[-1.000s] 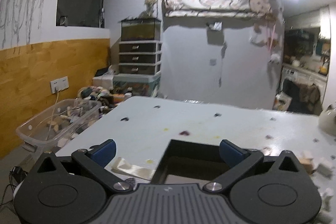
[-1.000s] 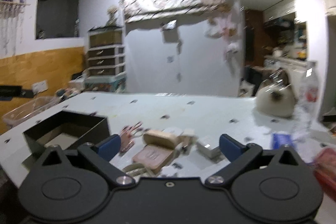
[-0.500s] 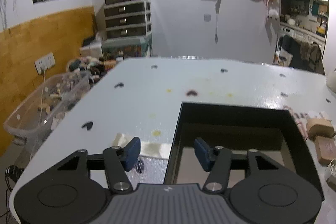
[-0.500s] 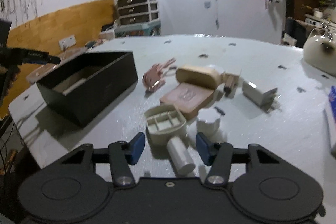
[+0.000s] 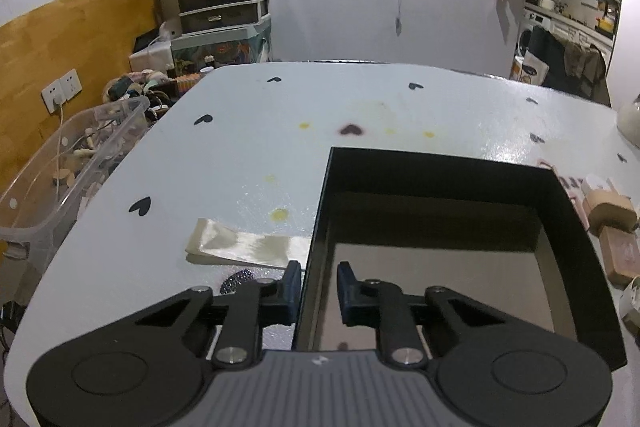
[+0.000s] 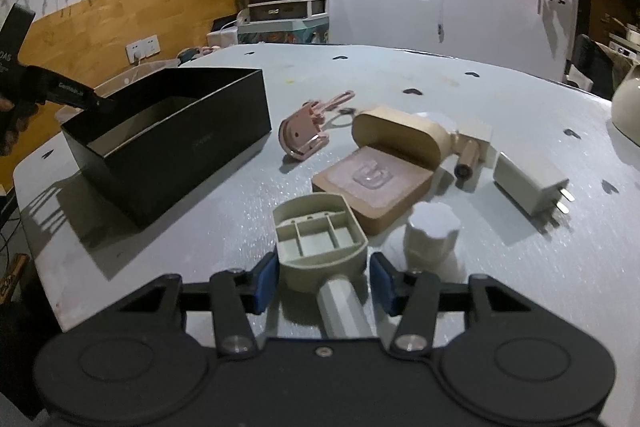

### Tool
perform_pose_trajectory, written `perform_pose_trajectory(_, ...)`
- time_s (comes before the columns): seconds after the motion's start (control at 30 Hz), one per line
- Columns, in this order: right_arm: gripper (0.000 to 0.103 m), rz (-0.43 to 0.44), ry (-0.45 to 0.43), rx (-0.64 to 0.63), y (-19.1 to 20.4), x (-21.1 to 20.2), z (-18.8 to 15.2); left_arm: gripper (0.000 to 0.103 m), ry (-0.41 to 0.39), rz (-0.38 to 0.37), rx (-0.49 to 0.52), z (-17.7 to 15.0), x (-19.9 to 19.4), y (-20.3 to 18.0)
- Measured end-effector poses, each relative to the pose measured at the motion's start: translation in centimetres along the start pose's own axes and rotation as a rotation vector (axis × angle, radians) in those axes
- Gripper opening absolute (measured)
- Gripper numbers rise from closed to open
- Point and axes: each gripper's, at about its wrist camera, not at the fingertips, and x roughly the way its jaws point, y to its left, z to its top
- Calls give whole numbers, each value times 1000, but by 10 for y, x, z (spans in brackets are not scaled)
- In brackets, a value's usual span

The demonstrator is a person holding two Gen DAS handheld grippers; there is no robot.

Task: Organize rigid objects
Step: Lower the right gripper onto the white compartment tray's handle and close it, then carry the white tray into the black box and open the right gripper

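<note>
Our closing left tongs (image 5: 318, 285) straddled the box (image 5: 568, 203) wall; our closing right tongs (image 6: 323, 277) flanked the beige tray (image 6: 320, 239), unpinched.

My right gripper's (image 6: 324, 281) own body is hiding the lower end of the white tube (image 6: 340, 303), and the beige divided holder (image 6: 320, 239) is covering its top. My left gripper's (image 5: 318, 291) frame is blocking the near wall of the black box (image 5: 560, 211). The picture's right edge is cutting off the tan blocks (image 5: 612, 215) and a pale rounded thing (image 5: 630, 119), too cropped to name.
</note>
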Motion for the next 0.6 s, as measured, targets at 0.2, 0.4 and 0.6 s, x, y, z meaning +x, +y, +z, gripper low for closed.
perform_pose_trajectory(0.2, 52, -6, 6, -21, 3, 7, 6, 12, 31, -4, 16, 5, 6, 2)
perform_pose_trajectory(0.4, 50, -15, 16, -24, 6, 7, 8, 7, 33, -18, 30, 7, 12, 5)
perform_pose_trajectory(0.6, 50, -20, 10, -21, 12, 1, 13, 7, 3, -36, 20, 4, 12, 7)
